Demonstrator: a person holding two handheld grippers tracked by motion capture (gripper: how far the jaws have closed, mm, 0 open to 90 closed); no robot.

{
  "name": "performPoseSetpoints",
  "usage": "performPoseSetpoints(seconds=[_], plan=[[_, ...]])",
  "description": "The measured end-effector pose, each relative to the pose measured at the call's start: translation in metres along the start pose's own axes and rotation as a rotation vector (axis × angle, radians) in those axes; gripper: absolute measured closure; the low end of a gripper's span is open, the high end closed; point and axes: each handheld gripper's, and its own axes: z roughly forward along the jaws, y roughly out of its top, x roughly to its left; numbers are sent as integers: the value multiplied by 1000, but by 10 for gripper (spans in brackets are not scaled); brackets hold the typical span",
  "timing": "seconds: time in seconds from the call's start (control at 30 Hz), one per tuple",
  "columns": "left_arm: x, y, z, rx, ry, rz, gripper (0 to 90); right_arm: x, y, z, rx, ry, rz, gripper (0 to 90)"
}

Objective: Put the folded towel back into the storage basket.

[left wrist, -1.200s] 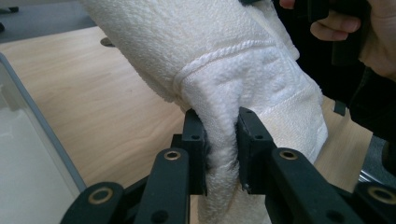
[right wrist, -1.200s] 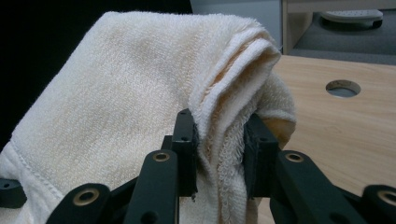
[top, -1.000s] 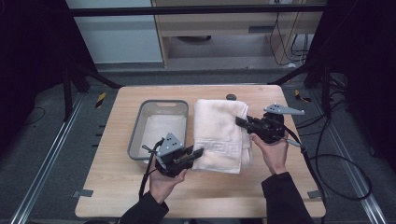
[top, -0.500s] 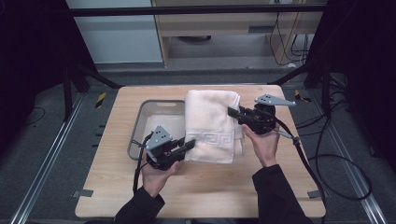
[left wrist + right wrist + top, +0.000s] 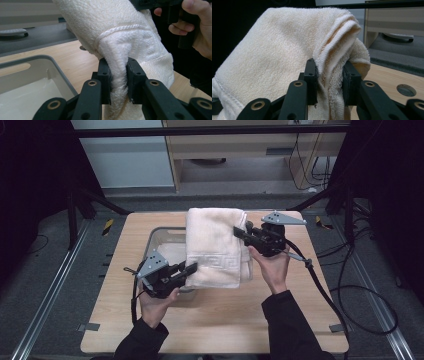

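Your left gripper (image 5: 189, 268) and right gripper (image 5: 239, 232) are black, each topped by a grey three-cornered plate. Black cables trail from both. You wear dark sleeves (image 5: 288, 320).

The towel (image 5: 214, 245) is cream-white terry with a raised key-pattern band near its lower edge. The tray (image 5: 159, 237) is grey with a pale inside. The bench (image 5: 310, 320) is light wood. Each hand-held gripper is black with a grey plate.
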Motion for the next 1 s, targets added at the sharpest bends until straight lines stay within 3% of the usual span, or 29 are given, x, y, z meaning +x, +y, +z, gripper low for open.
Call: performPoseSetpoints(seconds=[1.0], plan=[[37, 5, -41, -54, 88, -53, 750, 38, 25, 46, 5, 43, -32, 703]])
